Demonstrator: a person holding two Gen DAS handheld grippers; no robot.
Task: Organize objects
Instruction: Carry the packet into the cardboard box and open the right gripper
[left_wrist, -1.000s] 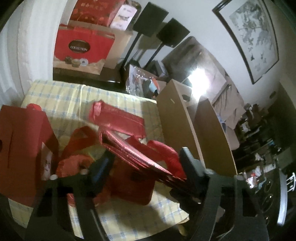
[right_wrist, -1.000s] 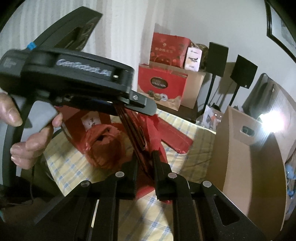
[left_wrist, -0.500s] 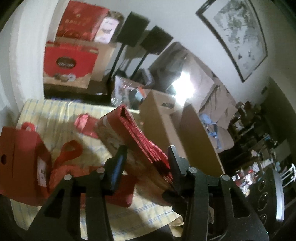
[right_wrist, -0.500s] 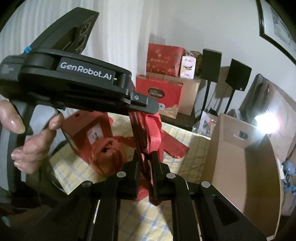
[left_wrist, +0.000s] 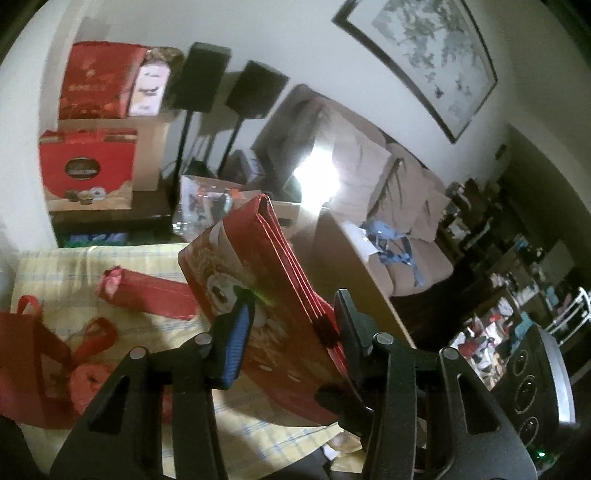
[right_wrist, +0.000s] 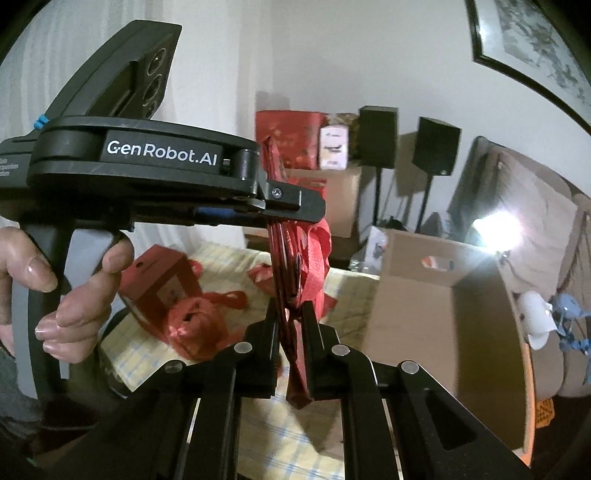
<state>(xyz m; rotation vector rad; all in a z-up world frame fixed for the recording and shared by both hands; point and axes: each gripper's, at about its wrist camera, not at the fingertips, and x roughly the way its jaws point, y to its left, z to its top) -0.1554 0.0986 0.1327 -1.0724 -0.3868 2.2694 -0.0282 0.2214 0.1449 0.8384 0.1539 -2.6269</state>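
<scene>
Both tongs clamp one flat stack of red gift bags (left_wrist: 266, 295), held above the counter (left_wrist: 55, 266). The left tongs (left_wrist: 291, 325) grip its thick edge. The right tongs (right_wrist: 290, 332) pinch its thin edge beside the cardboard box (right_wrist: 424, 314).

Left wrist view sits right behind its own fingers (left_wrist: 236, 339), angled down over the checked table (left_wrist: 55, 258), facing the sofa (left_wrist: 406, 206) and wall. Right wrist view looks the same way from further left, probably slightly lower, very close. Both share the stack of red bags (left_wrist: 266, 280) (right_wrist: 291, 273), the cardboard box (right_wrist: 436, 295), and the speakers (left_wrist: 255, 88).
</scene>
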